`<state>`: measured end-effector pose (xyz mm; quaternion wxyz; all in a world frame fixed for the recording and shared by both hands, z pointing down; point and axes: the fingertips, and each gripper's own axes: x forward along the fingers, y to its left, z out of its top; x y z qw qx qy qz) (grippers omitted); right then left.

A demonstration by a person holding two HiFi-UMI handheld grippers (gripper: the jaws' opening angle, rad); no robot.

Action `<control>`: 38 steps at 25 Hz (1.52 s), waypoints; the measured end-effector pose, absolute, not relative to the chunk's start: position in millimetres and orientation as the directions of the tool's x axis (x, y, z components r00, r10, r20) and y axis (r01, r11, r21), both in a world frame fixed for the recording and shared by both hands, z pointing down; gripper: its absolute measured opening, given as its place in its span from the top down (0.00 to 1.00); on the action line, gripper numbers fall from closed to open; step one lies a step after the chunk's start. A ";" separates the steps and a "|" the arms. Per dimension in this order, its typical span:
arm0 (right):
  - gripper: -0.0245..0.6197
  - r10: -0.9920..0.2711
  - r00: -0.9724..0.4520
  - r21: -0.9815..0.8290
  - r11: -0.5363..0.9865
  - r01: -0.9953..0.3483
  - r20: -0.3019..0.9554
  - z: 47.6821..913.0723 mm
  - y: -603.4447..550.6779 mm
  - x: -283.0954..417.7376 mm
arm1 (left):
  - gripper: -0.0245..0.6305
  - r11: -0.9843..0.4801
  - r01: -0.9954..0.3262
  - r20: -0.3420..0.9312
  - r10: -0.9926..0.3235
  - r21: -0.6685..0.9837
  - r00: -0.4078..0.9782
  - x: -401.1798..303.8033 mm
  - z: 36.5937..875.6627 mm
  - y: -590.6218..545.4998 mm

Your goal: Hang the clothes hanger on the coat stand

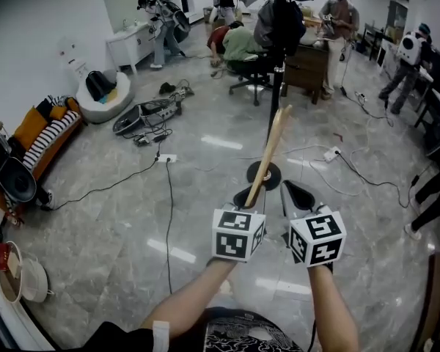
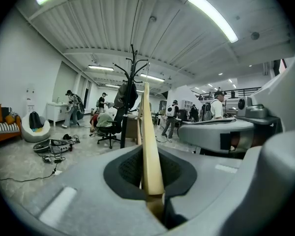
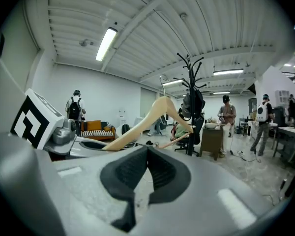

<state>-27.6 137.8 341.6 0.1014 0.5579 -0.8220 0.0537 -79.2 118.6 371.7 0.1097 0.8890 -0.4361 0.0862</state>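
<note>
A pale wooden clothes hanger [image 1: 268, 156] rises tilted from my left gripper [image 1: 248, 195], which is shut on its lower end. In the left gripper view the hanger [image 2: 148, 136] stands edge-on between the pads of the left gripper [image 2: 150, 181]. The black coat stand [image 1: 277, 86] is straight ahead on the floor, a dark garment high on it, its hooks [image 2: 132, 65] above. My right gripper [image 1: 299, 193] floats just right of the left one, shut on nothing. The right gripper view shows the hanger [image 3: 147, 119] to the left of the coat stand [image 3: 191, 107], beyond the right gripper [image 3: 146, 154].
A person crouches by an office chair [image 1: 253, 72] behind the stand, beside a wooden desk [image 1: 308, 64]. Cables and a power strip [image 1: 166, 158] cross the marble floor. A striped sofa [image 1: 44, 134] and a beanbag [image 1: 103, 97] line the left wall. Other people stand further back.
</note>
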 end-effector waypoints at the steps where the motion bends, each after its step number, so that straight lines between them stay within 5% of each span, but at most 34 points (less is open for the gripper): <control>1: 0.96 -0.907 -0.354 0.027 0.369 -0.929 0.230 340.6 123.6 -32.7 | 0.92 -0.598 -0.792 0.252 -0.753 0.122 0.607 -83.9 371.9 104.7; 20: 0.96 -0.909 -0.341 0.033 0.358 -0.933 0.242 332.7 -37.8 -107.8 | 0.92 -0.618 -0.773 0.266 -0.728 0.142 0.631 -148.8 377.5 -58.7; 38: 0.96 -0.879 -0.414 0.024 0.431 -0.902 0.236 351.5 -137.1 -38.8 | 0.92 -0.543 -0.829 0.303 -0.774 0.135 0.556 -83.4 399.5 -152.9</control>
